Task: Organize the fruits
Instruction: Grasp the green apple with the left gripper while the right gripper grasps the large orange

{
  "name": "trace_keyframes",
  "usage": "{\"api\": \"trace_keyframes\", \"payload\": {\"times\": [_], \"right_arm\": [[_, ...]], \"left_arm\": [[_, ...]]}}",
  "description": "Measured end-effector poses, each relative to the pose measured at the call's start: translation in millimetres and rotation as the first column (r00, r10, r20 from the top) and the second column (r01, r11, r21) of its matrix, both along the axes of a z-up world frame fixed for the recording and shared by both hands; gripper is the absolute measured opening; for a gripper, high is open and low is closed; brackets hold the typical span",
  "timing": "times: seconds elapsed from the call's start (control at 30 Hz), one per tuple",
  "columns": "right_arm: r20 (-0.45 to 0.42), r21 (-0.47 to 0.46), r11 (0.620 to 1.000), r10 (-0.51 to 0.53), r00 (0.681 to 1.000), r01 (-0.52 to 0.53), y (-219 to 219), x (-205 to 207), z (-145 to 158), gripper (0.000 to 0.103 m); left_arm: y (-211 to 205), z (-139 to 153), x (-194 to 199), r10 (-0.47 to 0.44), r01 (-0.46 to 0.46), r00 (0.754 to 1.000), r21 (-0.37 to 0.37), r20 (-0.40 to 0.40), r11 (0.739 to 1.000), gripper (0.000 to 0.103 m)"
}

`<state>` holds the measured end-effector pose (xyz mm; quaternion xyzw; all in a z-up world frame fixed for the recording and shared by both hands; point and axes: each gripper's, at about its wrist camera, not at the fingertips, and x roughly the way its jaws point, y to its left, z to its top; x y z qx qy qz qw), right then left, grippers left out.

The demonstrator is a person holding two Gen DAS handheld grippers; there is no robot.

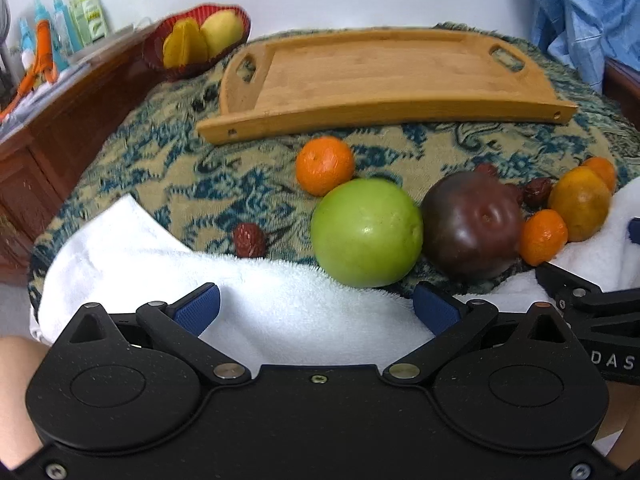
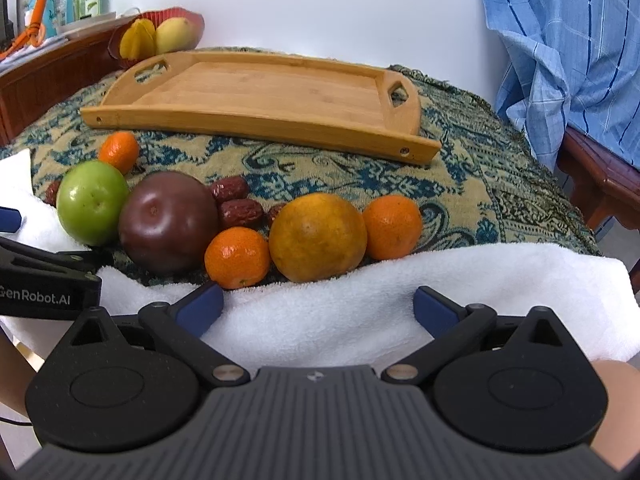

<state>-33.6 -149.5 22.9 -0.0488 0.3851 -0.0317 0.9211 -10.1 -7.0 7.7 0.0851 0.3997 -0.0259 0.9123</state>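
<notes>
A green apple (image 1: 366,232) and a dark purple fruit (image 1: 472,224) lie side by side on the patterned cloth, also in the right wrist view, apple (image 2: 93,202), purple fruit (image 2: 167,221). A large yellow-orange fruit (image 2: 318,237) sits between two small tangerines (image 2: 237,257) (image 2: 393,226); a third tangerine (image 1: 325,165) lies behind the apple. Red dates (image 2: 240,213) lie among them, one (image 1: 249,240) left of the apple. An empty wooden tray (image 1: 380,80) stands behind. My left gripper (image 1: 316,308) is open over a white towel (image 1: 160,264), short of the apple. My right gripper (image 2: 318,306) is open, short of the yellow-orange fruit.
A red basket (image 1: 200,40) with yellow fruits stands at the back left by a wooden sideboard (image 1: 60,128) carrying bottles. Blue checked fabric (image 2: 568,48) hangs at the right over a wooden stool (image 2: 600,176). A white wall is behind.
</notes>
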Motion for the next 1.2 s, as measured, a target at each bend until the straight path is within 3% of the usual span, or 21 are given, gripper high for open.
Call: {"api": "trace_keyframes", "payload": {"times": [0.1, 0.2, 0.3, 0.47, 0.6, 0.73, 0.83, 0.9, 1.1, 1.2], "right_arm": [[0.025, 0.03, 1.0, 0.0, 1.0, -0.001, -3.4, -5.4, 4.8, 0.101], [0.046, 0.044, 0.999, 0.015, 0.999, -0.017, -5.1, -9.9, 8.7, 0.094], [0.077, 0.039, 0.998, 0.05, 0.996, -0.053, -4.0, -14.2, 13.3, 0.088], [0.125, 0.057, 0.996, 0.059, 0.99, -0.067, -6.5, -15.1, 22.5, 0.072], [0.124, 0.063, 0.997, 0.038, 0.992, -0.046, -11.9, -9.3, 23.7, 0.053], [0.116, 0.086, 0.995, 0.036, 0.993, -0.046, -15.6, -6.4, 22.2, 0.053], [0.116, 0.091, 0.994, 0.041, 0.992, -0.051, -16.6, -4.0, 21.9, 0.056], [0.111, 0.105, 0.993, 0.039, 0.993, -0.051, -18.4, -0.3, 21.6, 0.063], [0.087, 0.181, 0.982, 0.028, 0.996, -0.043, -28.4, 12.9, 18.6, 0.066], [0.072, 0.231, 0.972, 0.025, 0.997, -0.041, -33.4, 20.1, 16.5, 0.068]], "left_arm": [[-0.6, 9.3, -8.2, -0.025, 0.025, 0.998, 0.005, 0.062, 1.0, 0.103], [1.1, 20.1, -12.9, -0.063, 0.068, 0.993, -0.044, 0.1, 0.997, 0.102], [0.0, 28.6, -15.8, -0.104, 0.115, 0.988, -0.098, 0.115, 0.988, 0.091], [-4.8, 31.0, -15.2, -0.114, 0.127, 0.988, -0.125, 0.105, 0.984, 0.064], [-0.8, 28.0, -10.4, -0.094, 0.106, 0.991, -0.13, 0.099, 0.986, 0.061], [0.2, 22.8, -6.4, -0.099, 0.108, 0.991, -0.111, 0.086, 0.988, 0.053], [1.0, 17.2, -2.4, -0.101, 0.108, 0.993, -0.127, 0.064, 0.986, 0.052], [1.1, 13.7, 0.3, -0.093, 0.1, 0.994, -0.134, 0.059, 0.986, 0.055], [6.9, 9.5, 5.5, -0.072, 0.085, 0.995, -0.184, 0.073, 0.979, 0.057], [13.4, 7.3, 11.6, -0.045, 0.058, 0.997, -0.228, 0.064, 0.972, 0.064]]}}
